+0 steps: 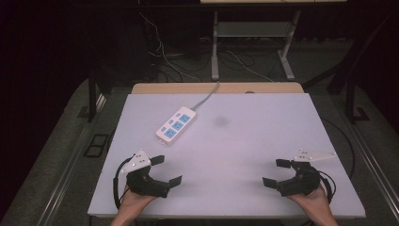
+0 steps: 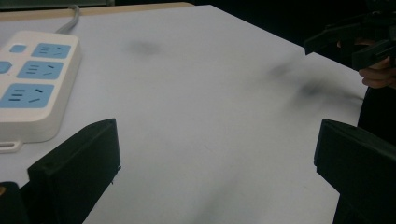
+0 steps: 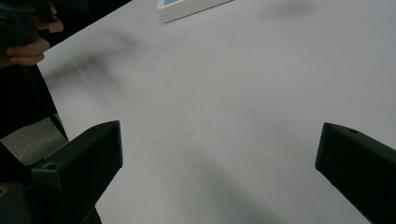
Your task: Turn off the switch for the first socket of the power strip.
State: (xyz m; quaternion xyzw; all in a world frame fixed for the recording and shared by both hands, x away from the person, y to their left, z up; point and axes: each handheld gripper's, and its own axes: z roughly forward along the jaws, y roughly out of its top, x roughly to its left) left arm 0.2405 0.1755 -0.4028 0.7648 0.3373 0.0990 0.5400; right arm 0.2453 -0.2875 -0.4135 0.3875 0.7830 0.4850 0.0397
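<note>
Left gripper [image 1: 165,170] jaws spread wide, nothing between them, lower left of the high view over the pale grey table top [image 1: 244,155]. Right gripper [image 1: 276,172] jaws also wide and empty, lower right. White plastic power strip with 3 blue sockets [image 1: 176,125] lies flat at upper centre-left, well apart from both, its grey cable [image 1: 207,96] running off the far edge.

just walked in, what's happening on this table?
A person holds a gripper in each hand at the near edge of the white table. Left gripper and right gripper are both open, holding nothing. A white power strip with blue sockets lies untouched toward the far left, nearer the left gripper.
</note>
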